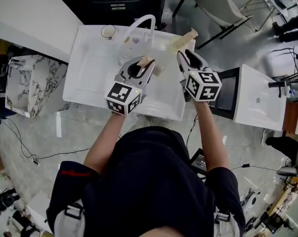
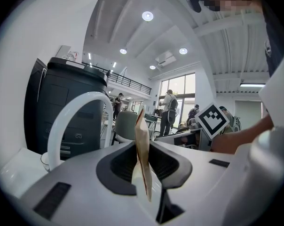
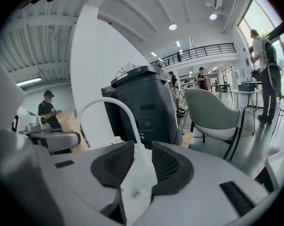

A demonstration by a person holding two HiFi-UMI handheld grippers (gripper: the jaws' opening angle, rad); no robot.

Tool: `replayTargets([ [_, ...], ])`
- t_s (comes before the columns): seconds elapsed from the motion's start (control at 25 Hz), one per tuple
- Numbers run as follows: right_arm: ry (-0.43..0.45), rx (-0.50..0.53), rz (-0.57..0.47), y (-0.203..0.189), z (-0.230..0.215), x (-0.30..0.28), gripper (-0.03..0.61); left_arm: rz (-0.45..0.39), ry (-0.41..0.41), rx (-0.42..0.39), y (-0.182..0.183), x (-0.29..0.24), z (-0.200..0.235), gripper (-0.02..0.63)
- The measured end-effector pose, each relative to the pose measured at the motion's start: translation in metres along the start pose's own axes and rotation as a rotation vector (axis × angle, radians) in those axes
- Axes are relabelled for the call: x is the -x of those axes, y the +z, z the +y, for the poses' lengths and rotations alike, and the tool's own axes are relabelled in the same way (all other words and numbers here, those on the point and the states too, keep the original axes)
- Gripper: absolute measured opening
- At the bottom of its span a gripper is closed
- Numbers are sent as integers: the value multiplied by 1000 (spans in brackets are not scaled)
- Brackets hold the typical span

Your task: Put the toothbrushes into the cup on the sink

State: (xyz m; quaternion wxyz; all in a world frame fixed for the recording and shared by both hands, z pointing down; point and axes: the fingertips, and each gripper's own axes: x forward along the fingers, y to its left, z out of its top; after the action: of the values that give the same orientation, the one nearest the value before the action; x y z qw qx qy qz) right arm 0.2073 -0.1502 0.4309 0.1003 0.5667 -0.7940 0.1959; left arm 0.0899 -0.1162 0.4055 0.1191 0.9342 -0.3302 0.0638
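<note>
My left gripper [image 1: 141, 67] hovers over the white sink [image 1: 90, 78], shut on a thin brown paper toothbrush packet [image 2: 142, 149] that stands upright between its pads. A second brown packet [image 1: 185, 39] lies on the sink's back right corner, just beyond my right gripper [image 1: 184, 58]. In the right gripper view the right gripper [image 3: 136, 166] is open with nothing between its pads, only the basin and drain below. The small white cup [image 1: 108, 31] stands on the sink's back rim, left of the arched white faucet [image 1: 141, 19].
A marble-patterned cabinet [image 1: 30, 85] stands left of the sink. A second white basin [image 1: 260, 95] with a dark tap is on the right. A black machine [image 3: 144, 107] stands behind the sink, and a grey chair [image 3: 212, 117] to its right.
</note>
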Motion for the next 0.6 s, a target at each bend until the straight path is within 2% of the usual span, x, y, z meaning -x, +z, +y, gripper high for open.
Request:
replayTargets([
  [0.24, 0, 38, -31, 9, 28, 9, 87, -20, -8, -18, 5, 19, 0, 80],
  [0.6, 23, 46, -63, 22, 56, 14, 60, -30, 0, -48, 8, 37, 6, 80],
])
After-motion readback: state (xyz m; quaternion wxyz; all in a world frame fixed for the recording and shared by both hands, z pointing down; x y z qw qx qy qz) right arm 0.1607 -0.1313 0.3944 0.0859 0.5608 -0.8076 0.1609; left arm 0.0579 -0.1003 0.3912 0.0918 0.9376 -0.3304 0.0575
